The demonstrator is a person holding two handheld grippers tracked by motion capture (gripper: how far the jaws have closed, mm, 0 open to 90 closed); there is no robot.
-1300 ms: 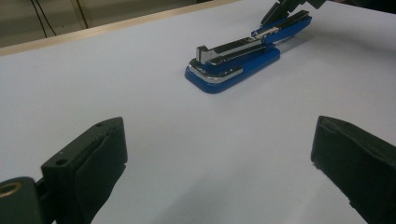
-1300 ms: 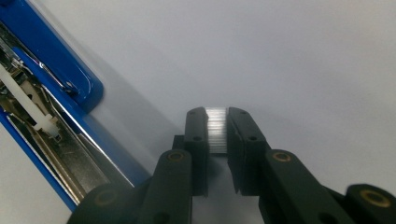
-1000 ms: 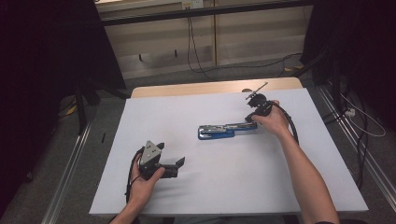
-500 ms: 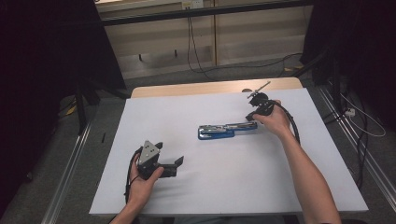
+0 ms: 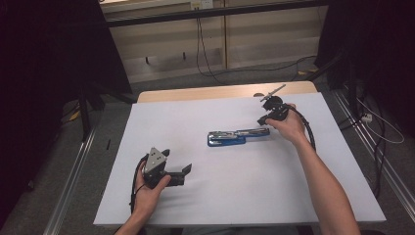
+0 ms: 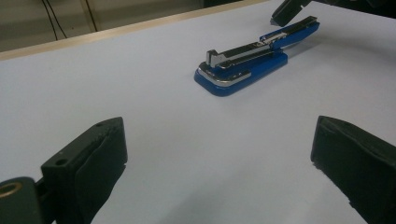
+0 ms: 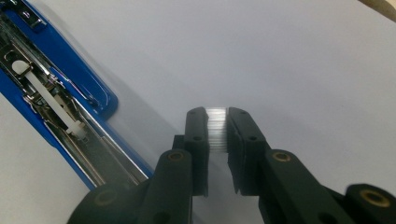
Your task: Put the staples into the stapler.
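The blue stapler (image 5: 238,137) is lying open near the middle of the white table (image 5: 205,210), its long axis running left to right across the table, the wide base end toward the person's left. The right gripper view is showing what the high view is not — a strip of staples (image 7: 217,129) clamped between the jaws of the right gripper (image 7: 217,135), just beside the stapler's exposed magazine channel (image 7: 56,112). The left gripper (image 6: 219,154) is resting well apart from the stapler — jaws spread wide.
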